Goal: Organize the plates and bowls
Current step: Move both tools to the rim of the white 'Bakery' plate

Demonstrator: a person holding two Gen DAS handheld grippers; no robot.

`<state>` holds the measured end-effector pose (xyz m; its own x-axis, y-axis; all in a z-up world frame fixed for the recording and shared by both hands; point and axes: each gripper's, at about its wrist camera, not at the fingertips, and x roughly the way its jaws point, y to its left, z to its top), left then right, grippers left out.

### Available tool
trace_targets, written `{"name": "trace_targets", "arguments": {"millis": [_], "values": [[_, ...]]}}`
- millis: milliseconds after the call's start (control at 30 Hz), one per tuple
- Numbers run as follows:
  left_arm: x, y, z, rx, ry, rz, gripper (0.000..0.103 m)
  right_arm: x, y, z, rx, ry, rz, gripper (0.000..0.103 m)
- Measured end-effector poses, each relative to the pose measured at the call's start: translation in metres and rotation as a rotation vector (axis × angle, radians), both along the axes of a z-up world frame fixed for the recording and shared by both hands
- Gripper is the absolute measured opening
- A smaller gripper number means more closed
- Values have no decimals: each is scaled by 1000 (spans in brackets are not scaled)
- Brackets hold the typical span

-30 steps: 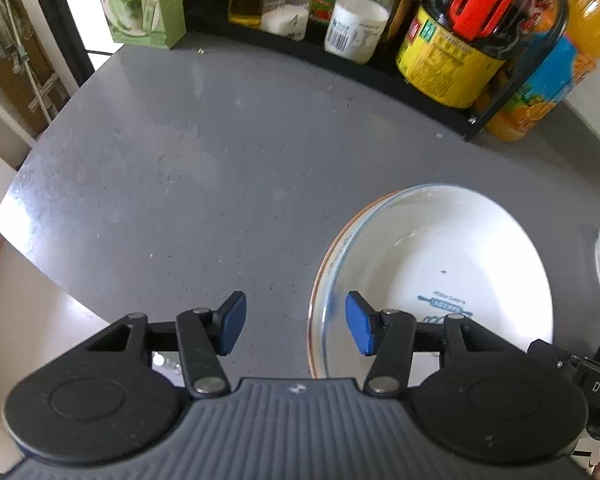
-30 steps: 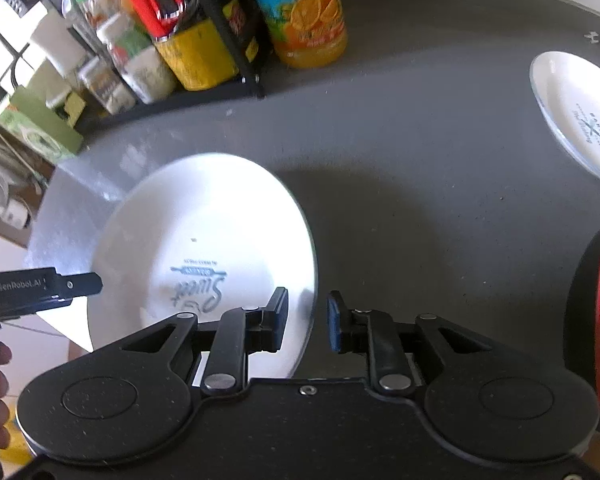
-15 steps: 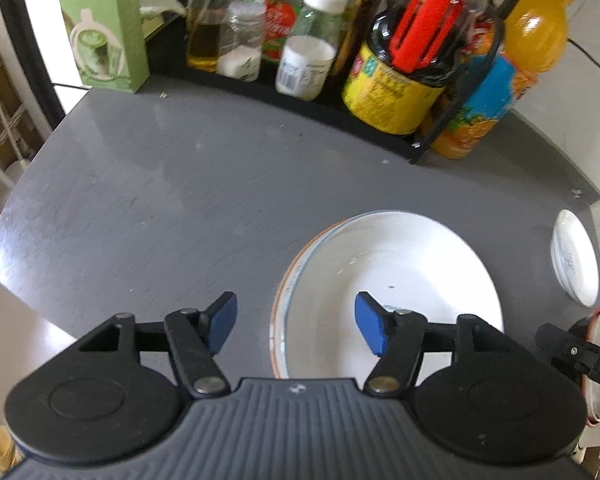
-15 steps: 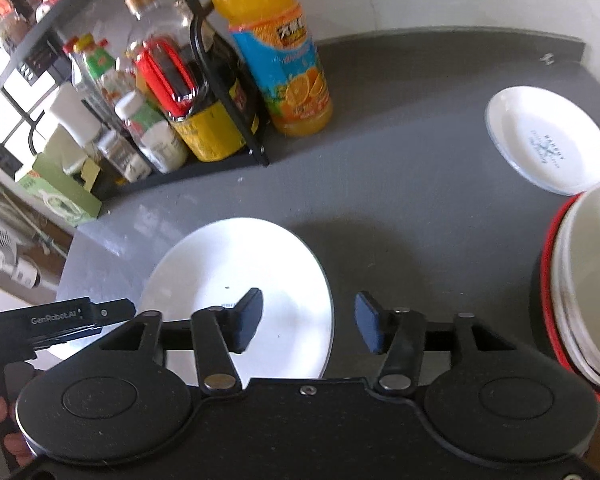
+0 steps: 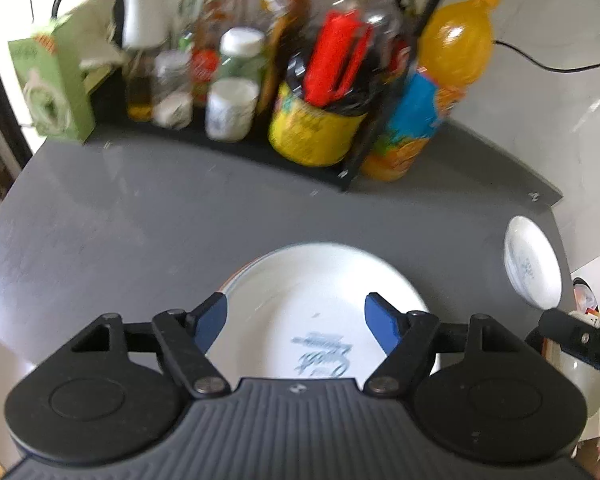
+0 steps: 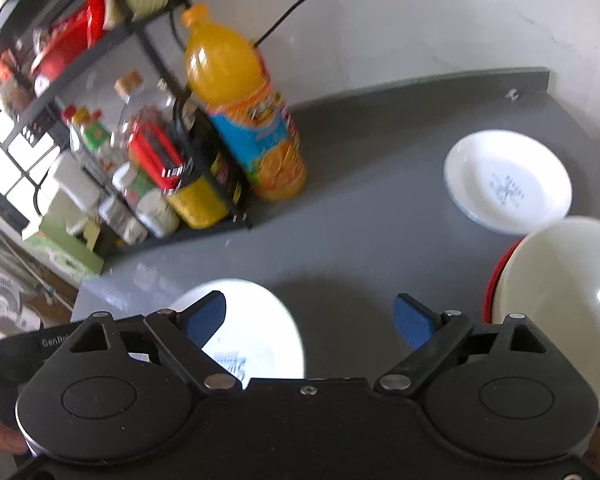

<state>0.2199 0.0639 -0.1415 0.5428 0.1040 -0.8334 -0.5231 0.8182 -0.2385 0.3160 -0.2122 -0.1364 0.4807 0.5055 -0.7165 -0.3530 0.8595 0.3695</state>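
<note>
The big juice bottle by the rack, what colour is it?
Orange, with a blue and orange label: the juice bottle shows best in the right wrist view.

My view: a grey countertop (image 6: 380, 208) bore a large white plate (image 5: 320, 288), a small plate (image 6: 508, 180), stacked bowls (image 6: 560, 280), an orange-drink bottle (image 6: 244, 108) and a black rack (image 5: 236, 148).

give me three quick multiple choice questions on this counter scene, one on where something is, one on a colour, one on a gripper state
1. Where does the orange juice bottle stand?
A. beside the black rack
B. on the large plate
C. inside the bowl

2. What colour is the outside rim of the bowl at right?
A. green
B. red
C. yellow

3. How is the right gripper?
A. shut on the small plate
B. shut on the bowl
C. open, holding nothing

Key: 1 A, the bottle rests on the counter next to the rack. 2 B, a red edge shows along the bowl's left side. 3 C, the blue pads stand wide apart over the counter.
</note>
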Motion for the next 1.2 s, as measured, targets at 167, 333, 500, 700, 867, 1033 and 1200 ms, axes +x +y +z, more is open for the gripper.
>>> {"name": "trace_targets", "arguments": {"millis": [167,333,500,700,867,1033,1200], "values": [[32,-28,12,-11,-42,3,88,30,-37,11,27,-45,-25,96],[72,-63,24,-41,-71,-10,88,65,-80,14,53,-48,-46,98],[108,-96,30,-48,-68,-40,88,95,-118,9,79,-22,-46,98],[151,-137,29,-45,-51,-90,88,122,-155,4,70,-24,-50,97],[184,-167,22,-54,-31,-123,87,147,-183,-5,70,0,-32,88],[211,-188,12,-73,-1,-138,85,169,-203,-23,70,43,-17,78],[234,-196,-6,-98,31,-130,76,192,-216,-46,77,100,-16,70]]}}
